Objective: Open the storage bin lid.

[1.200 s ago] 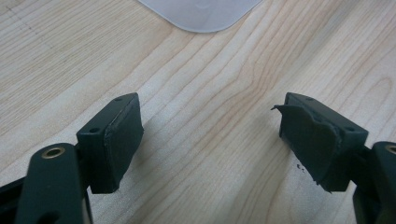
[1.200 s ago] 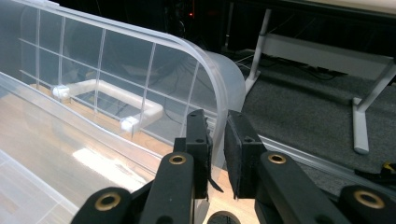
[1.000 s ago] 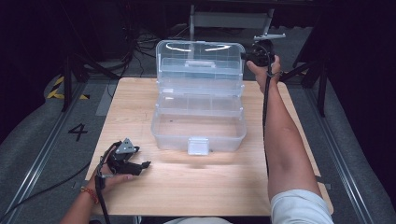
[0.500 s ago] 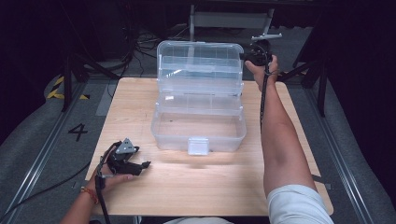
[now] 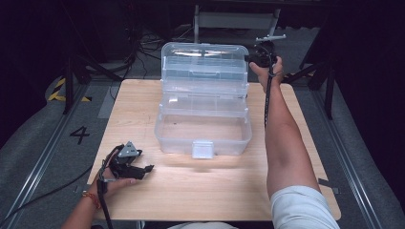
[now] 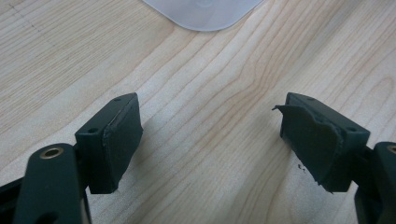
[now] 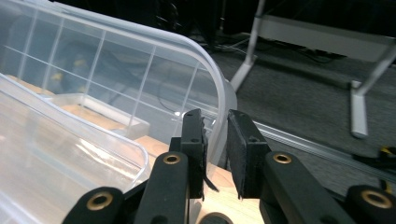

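1. A clear plastic box (image 5: pixel 203 125) sits in the middle of the wooden counter (image 5: pixel 143 107), nearer its far edge, its lid (image 5: pixel 205 64) standing upright at the back.
2. The right tool (image 5: pixel 258 57) is up at the lid's right edge; in the right gripper view its jaws are pinching that rim (image 7: pixel 212 100), one pad on each side.
3. The left tool (image 5: pixel 131 164) rests near the counter's near-left corner, jaws spread wide over bare wood.
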The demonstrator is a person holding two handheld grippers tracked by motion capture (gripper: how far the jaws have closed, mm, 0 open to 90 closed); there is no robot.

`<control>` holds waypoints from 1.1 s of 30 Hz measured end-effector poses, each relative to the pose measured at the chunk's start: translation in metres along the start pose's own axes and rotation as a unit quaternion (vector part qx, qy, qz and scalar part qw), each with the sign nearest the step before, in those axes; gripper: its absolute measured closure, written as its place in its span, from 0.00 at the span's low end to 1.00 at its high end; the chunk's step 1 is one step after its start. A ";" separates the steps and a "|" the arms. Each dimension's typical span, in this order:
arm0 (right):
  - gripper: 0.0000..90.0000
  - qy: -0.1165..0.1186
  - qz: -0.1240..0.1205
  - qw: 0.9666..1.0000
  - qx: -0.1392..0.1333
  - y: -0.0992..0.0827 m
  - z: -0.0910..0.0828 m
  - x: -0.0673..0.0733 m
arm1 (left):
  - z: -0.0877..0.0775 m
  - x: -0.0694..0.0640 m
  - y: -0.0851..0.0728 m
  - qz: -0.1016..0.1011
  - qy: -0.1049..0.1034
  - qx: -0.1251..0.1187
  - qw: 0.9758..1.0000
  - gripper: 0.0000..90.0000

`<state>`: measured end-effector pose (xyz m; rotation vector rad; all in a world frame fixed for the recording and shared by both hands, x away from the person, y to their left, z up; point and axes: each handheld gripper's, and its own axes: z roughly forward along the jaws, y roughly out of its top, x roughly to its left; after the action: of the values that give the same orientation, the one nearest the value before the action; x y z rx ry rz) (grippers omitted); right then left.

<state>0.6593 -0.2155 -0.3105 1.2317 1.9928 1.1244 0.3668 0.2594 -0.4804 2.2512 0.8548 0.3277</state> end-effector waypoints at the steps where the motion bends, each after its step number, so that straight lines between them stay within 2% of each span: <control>1: 0.89 -0.004 -0.001 1.000 0.002 0.000 0.001 0.001 | 0.000 0.000 0.000 0.000 0.000 0.000 1.000 0.24; 2: 0.89 -0.011 -0.005 1.000 0.008 -0.001 0.002 0.001 | 0.000 0.000 0.000 0.000 0.000 0.000 1.000 0.24; 3: 0.93 -0.011 -0.004 1.000 0.018 -0.003 0.005 0.000 | 0.000 0.000 0.000 -0.001 0.001 0.000 1.000 0.24; 4: 0.93 -0.011 -0.004 1.000 0.018 -0.003 0.005 0.000 | 0.000 0.000 0.000 -0.001 0.001 0.000 1.000 0.24; 5: 0.97 -0.003 -0.003 1.000 0.019 -0.005 0.006 0.000 | 0.000 0.000 0.000 -0.001 0.001 0.001 1.000 0.24; 7: 0.97 0.005 -0.007 1.000 0.021 -0.007 0.008 0.003 | 0.000 0.000 0.000 -0.001 0.002 -0.001 1.000 0.24; 10: 0.98 0.000 -0.022 0.999 0.034 -0.008 0.013 0.010 | 0.000 0.000 0.000 -0.002 0.001 -0.001 1.000 0.23; 12: 0.98 -0.003 -0.022 0.999 0.038 -0.009 0.014 0.011 | 0.000 -0.001 -0.001 -0.005 -0.002 -0.001 1.000 0.23; 20: 0.97 -0.007 -0.020 0.999 0.034 -0.007 0.010 0.012 | 0.000 -0.001 -0.001 -0.007 -0.002 0.000 1.000 0.23; 33: 0.94 -0.011 -0.023 1.000 0.016 -0.009 -0.012 0.013 | 0.000 -0.001 -0.001 -0.004 -0.001 0.001 1.000 0.23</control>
<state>0.6402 -0.2100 -0.3129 1.2035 2.0199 1.0572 0.3659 0.2592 -0.4808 2.2497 0.8621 0.3208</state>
